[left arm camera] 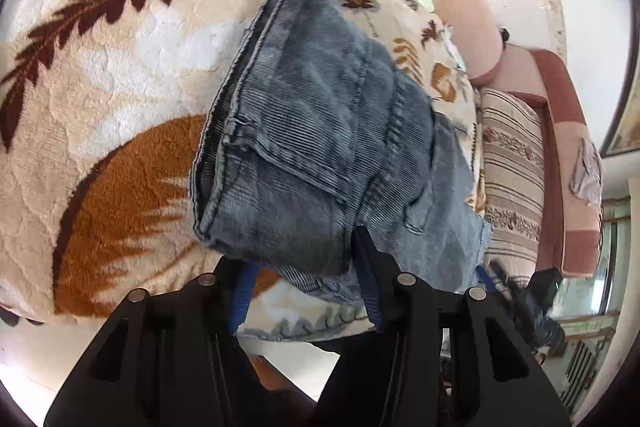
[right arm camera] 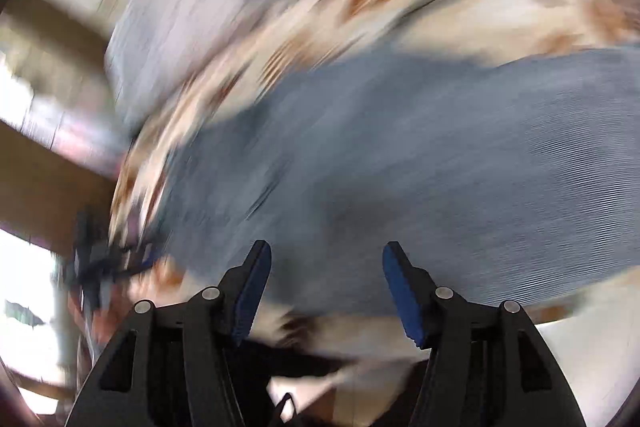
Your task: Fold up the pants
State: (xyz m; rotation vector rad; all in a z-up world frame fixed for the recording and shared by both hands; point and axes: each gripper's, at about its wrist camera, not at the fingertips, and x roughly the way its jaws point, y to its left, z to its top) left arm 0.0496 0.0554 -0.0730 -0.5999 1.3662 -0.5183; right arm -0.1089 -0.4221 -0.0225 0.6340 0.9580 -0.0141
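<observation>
2 tools: my left tool (left arm camera: 304,267) pinches the blue ribbed corduroy pants (left arm camera: 320,131) on the leafy fleece blanket (left arm camera: 100,107); my right tool (right arm camera: 326,279) gapes, holding nothing. I think another fold comes next.

in the left wrist view the pants (left arm camera: 320,131) lie folded at centre frame on the blanket (left arm camera: 100,99), which spreads to the left. a striped cushion (left arm camera: 512,167) sits at right, the left claw (left arm camera: 304,279) at lower centre touching the pants' near edge.
</observation>
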